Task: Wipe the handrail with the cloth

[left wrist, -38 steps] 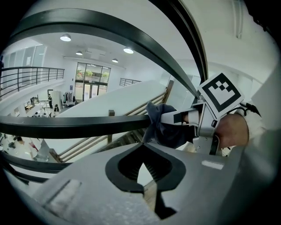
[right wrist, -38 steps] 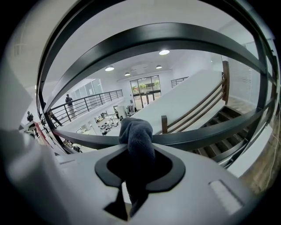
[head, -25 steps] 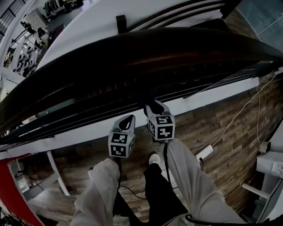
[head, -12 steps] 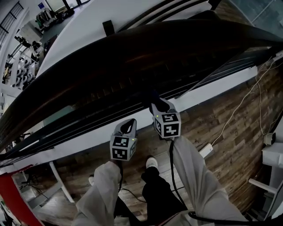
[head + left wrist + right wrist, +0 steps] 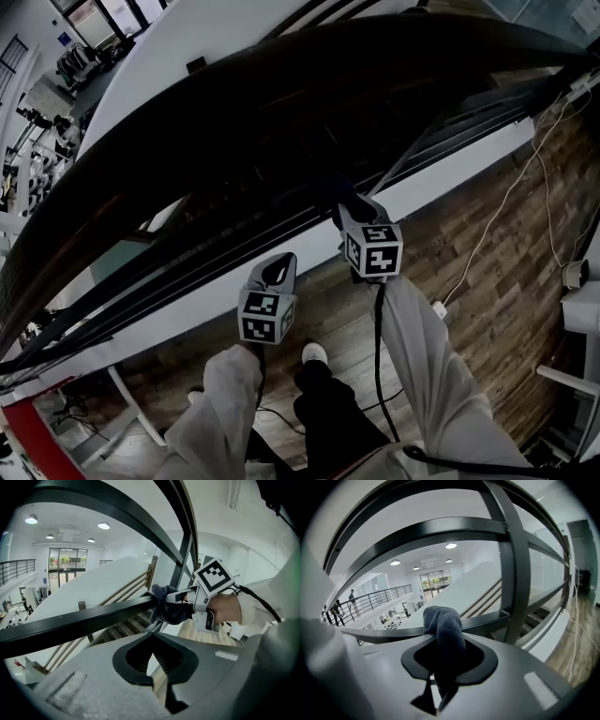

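The dark handrail [image 5: 281, 103] sweeps across the top of the head view. My right gripper [image 5: 345, 208] is shut on a dark grey cloth [image 5: 334, 192] and holds it against a lower black rail. In the right gripper view the cloth [image 5: 446, 630] bulges out of the jaws and drapes over the rail [image 5: 492, 619]. My left gripper [image 5: 280, 269] hangs lower and to the left, off the rail, shut with nothing in it. The left gripper view shows its closed fingertips [image 5: 153, 654], and beyond them the cloth [image 5: 168, 607] on the rail [image 5: 93, 618] with the right gripper [image 5: 187, 592] behind it.
A white ledge [image 5: 187, 309] runs under the railing above a wooden floor [image 5: 487, 253]. Thin cables [image 5: 525, 178] and a power strip [image 5: 439, 309] lie at the right. My legs and a shoe [image 5: 314, 354] are below. An upright post [image 5: 518, 573] stands just right of the cloth.
My right gripper has slid to the right along the rail with the cloth. The left gripper has stayed low, drifting slightly right.
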Motion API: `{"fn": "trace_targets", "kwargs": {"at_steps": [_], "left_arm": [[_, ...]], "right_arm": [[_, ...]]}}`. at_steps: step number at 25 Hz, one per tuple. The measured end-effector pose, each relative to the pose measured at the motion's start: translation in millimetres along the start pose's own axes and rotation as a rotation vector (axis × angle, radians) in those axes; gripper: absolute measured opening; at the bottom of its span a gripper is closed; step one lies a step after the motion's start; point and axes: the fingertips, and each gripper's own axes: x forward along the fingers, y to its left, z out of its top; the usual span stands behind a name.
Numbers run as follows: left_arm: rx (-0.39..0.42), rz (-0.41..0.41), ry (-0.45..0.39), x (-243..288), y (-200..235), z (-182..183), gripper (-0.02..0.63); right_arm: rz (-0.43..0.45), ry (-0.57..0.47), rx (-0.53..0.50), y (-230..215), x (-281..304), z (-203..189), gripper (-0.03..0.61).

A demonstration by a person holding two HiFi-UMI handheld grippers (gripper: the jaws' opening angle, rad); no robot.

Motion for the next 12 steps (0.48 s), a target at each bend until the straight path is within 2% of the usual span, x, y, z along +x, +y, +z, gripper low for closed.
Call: {"fn": "trace_targets", "kwargs": {"at_steps": [2, 7, 10, 12], "left_arm": [[0.004, -0.012, 0.006, 7, -7, -1, 0.003], [0.011, -0.038, 0.021, 20, -21, -6, 0.003], [0.001, -0.038, 0.018, 18, -23, -11, 0.003], [-0.008, -0.029, 0.022, 8, -17, -19, 0.003]], "right_arm": [[-0.021, -0.011, 0.015, -27, -1, 6, 0.084], [-0.049, -0.018, -0.072, -68, -1, 12, 0.086], [-0.104, -0.024, -0.057, -96, -4, 16, 0.086], [-0.141, -0.025, -0.011, -113, -8, 18, 0.086]]}}
